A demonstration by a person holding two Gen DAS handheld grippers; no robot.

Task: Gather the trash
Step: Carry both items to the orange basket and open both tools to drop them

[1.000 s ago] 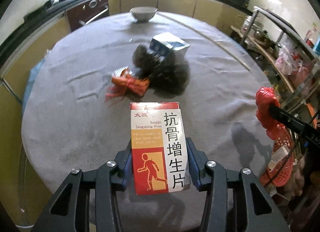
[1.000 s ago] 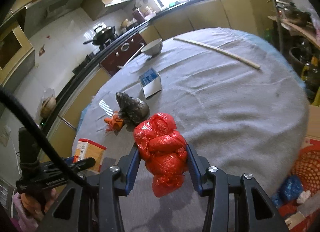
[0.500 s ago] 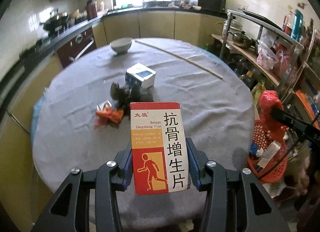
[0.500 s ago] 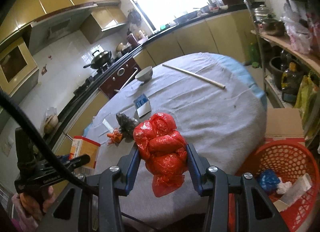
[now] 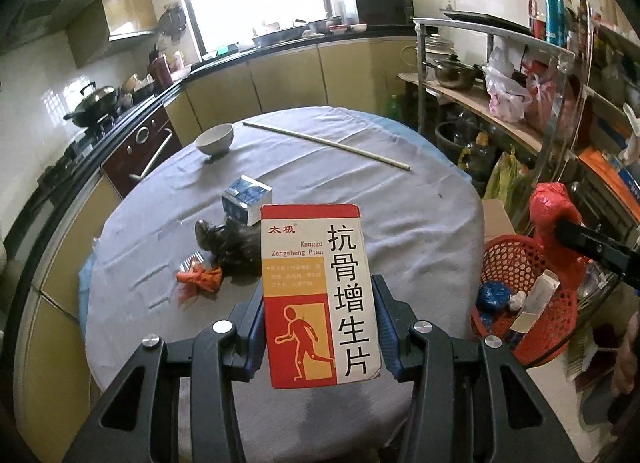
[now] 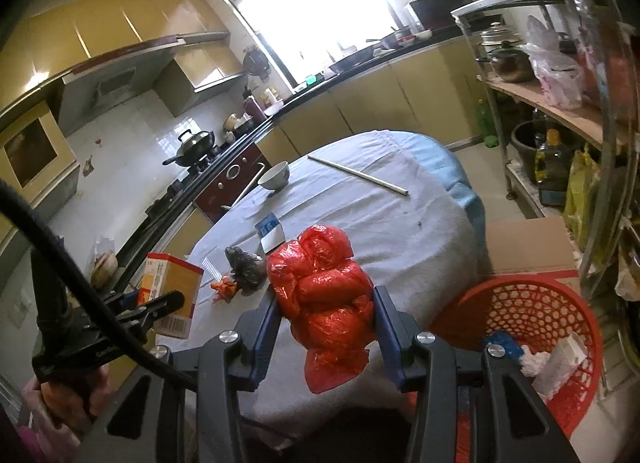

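Observation:
My left gripper (image 5: 318,323) is shut on a red, yellow and white medicine box (image 5: 318,291), held upright above the near edge of the round table (image 5: 420,223). My right gripper (image 6: 326,323) is shut on a crumpled red plastic bag (image 6: 320,295), held above the table edge, left of the red mesh basket (image 6: 532,303). The basket (image 5: 516,263) stands on the floor at the right and holds a blue wad and white scraps. On the table lie an orange wrapper (image 5: 200,277), a dark crumpled bag (image 5: 236,243) and a small blue-white carton (image 5: 246,199).
A white bowl (image 5: 215,139) and a long thin stick (image 5: 326,145) lie at the table's far side. A cardboard box (image 6: 528,243) sits behind the basket. A metal shelf rack (image 5: 500,75) with pots and bags stands at the right. Kitchen counters run behind.
Both grippers have pulled back and up from the table with their loads still held. The table looks smaller, and the red basket has come into view at the right.

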